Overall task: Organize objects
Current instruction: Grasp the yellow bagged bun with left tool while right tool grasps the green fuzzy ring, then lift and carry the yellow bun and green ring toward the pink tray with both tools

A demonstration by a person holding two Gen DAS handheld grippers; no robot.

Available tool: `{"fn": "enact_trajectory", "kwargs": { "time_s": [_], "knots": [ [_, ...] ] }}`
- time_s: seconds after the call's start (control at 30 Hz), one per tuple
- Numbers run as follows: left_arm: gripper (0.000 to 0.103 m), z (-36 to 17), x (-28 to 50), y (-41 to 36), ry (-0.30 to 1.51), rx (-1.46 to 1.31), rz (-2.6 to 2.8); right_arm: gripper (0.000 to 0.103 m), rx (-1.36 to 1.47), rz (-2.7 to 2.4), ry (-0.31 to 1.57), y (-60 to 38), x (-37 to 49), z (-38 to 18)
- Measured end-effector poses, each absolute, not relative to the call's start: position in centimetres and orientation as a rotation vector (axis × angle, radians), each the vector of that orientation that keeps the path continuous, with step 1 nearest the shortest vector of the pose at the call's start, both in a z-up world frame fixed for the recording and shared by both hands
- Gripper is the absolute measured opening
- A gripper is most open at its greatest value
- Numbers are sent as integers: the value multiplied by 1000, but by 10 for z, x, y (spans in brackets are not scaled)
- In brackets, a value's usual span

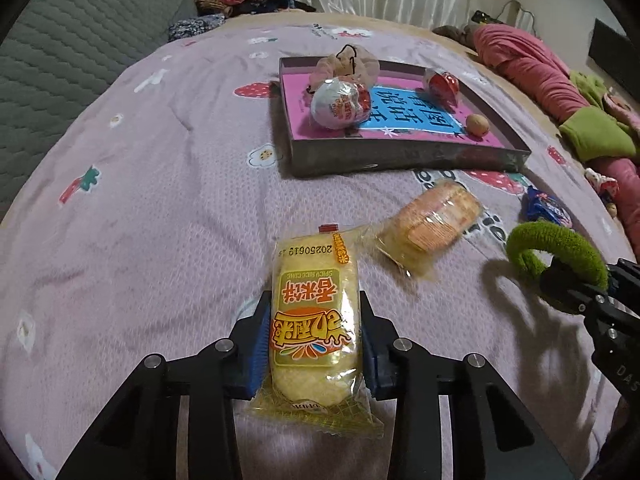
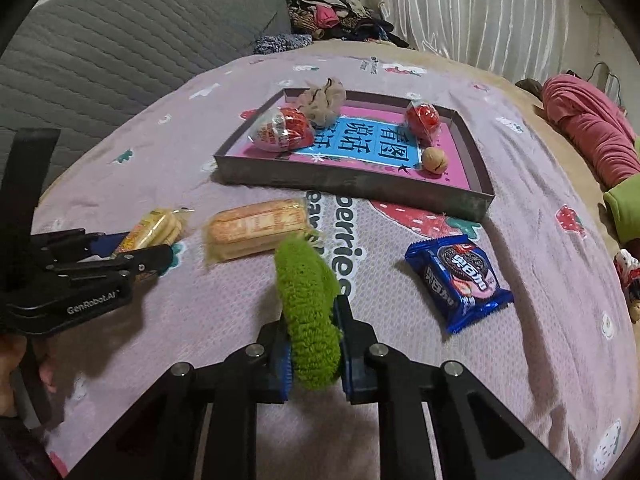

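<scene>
Left gripper clamps yellow rice cake pack at lower centre; right gripper pinches green scrunchie, tray above

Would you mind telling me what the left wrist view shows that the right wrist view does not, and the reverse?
Only the left wrist view shows the printed face of the yellow rice cake packet clamped in the left gripper. Only the right wrist view shows the whole blue cookie packet and the right gripper shut on the green scrunchie. Both show the tray, its two wrapped eggs, the walnut and the orange cracker packet.
</scene>
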State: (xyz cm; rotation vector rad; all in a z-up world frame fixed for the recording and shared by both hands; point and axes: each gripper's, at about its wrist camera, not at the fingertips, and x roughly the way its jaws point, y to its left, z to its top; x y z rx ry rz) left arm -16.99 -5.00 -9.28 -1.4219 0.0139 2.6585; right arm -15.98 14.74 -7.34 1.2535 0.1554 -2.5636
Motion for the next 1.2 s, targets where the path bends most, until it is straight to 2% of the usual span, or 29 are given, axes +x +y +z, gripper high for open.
{"fn": "enact_trajectory", "kwargs": {
  "time_s": [0.63, 1.2],
  "knots": [
    [39, -45, -101, -24, 66, -1331, 2700, 18, 1154, -2573, 70, 166, -103, -33],
    [39, 26, -80, 5, 130, -1184, 2755, 18, 986, -2639, 70, 187, -84, 40]
  ]
}}
